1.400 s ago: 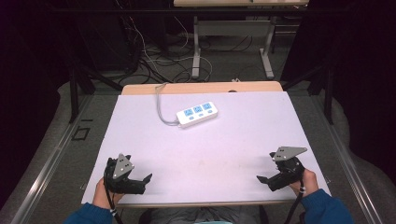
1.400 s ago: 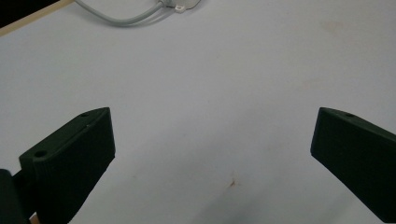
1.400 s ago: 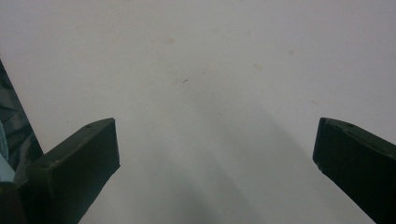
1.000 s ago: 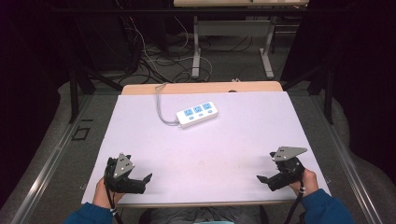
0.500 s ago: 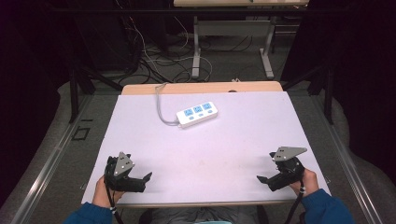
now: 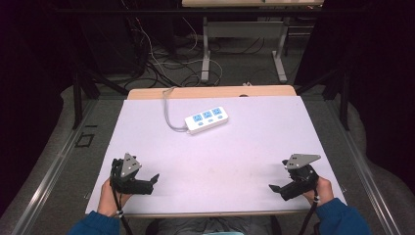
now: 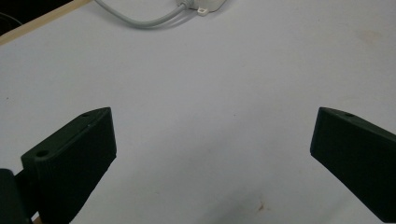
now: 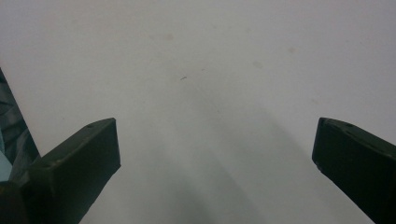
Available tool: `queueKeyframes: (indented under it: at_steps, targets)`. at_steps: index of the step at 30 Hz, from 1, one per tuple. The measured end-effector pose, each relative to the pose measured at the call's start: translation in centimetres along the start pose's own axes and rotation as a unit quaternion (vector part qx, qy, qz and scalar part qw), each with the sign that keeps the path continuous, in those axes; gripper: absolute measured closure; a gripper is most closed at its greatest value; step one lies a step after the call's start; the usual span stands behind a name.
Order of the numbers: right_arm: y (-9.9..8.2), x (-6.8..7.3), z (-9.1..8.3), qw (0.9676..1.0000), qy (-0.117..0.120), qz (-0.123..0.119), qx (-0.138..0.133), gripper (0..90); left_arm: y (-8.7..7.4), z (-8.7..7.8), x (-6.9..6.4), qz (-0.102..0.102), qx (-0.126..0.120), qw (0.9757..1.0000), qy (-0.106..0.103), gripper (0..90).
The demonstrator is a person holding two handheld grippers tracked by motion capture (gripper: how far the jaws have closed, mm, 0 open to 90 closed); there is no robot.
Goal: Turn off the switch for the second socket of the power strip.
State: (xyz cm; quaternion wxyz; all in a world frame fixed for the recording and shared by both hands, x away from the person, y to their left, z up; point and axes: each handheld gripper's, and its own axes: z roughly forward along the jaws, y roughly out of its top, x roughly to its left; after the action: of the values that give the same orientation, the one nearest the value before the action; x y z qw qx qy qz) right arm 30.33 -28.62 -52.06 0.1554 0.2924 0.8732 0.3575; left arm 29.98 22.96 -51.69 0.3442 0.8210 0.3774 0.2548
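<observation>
One power strip with three outlets lay on the worktop; left gripper and right gripper both had fingers apart.

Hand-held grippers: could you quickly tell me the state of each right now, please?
Left hand-held gripper: open, holding nothing.
Right hand-held gripper: open, holding nothing.

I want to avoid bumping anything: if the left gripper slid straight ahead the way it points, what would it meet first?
Probably the power strip. In the left gripper view its end and grey cable lie ahead of the open left gripper, slightly left of centre, with bare white table between. Depth is hard to judge.
</observation>
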Motion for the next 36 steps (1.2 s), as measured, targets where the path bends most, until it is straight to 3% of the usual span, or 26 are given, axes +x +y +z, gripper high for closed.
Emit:
queueKeyframes:
  at_steps: [4,5,14,36]
  targets:
    - [0.0,-0.1,0.0,1.0000,0.003,-0.005,0.006,0.4,0.4,0.6,-0.1,0.013,0.005,0.9999,0.004,0.1]
    - [0.0,-0.1,0.0,1.0000,0.004,-0.007,0.005,0.4,0.5,0.8,-0.2,0.007,0.002,1.0000,0.004,0.1]
    - [0.0,-0.1,0.1,0.9999,0.001,-0.011,0.006,0.5,1.7,2.0,0.1,0.011,-0.004,0.9997,0.021,0.3]
    - [0.0,0.0,0.2,0.9999,0.000,-0.010,0.006,0.6,4.2,6.0,0.5,0.026,0.009,0.9994,0.019,0.3]
